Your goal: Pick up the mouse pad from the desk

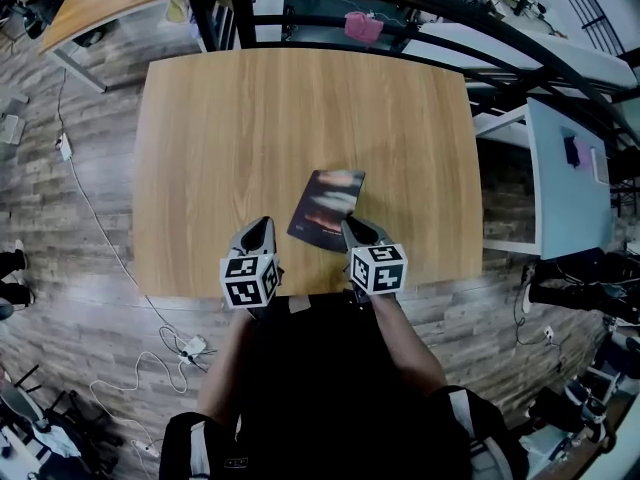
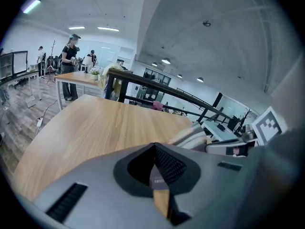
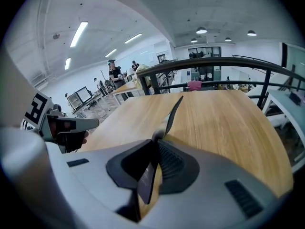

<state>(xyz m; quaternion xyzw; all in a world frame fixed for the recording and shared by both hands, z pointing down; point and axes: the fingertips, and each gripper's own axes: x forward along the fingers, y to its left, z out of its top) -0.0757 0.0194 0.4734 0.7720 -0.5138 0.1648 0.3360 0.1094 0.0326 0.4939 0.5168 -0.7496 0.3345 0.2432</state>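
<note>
A: Where is the mouse pad (image 1: 327, 206)?
B: Over the near part of the table (image 1: 220, 138). It is a dark sheet, pinched at its near corner by the right gripper (image 1: 352, 230).
A: So those fingers (image 3: 172, 162) are gripping it?
B: Yes, clamped on it. In the right gripper view the mouse pad runs edge-on out from between them, above the wood. I cannot tell whether its far end touches the table.
A: And the left gripper (image 1: 263, 224)?
B: Just beside the mouse pad, to its left. Its fingers (image 2: 167, 166) are closed together on nothing.
</note>
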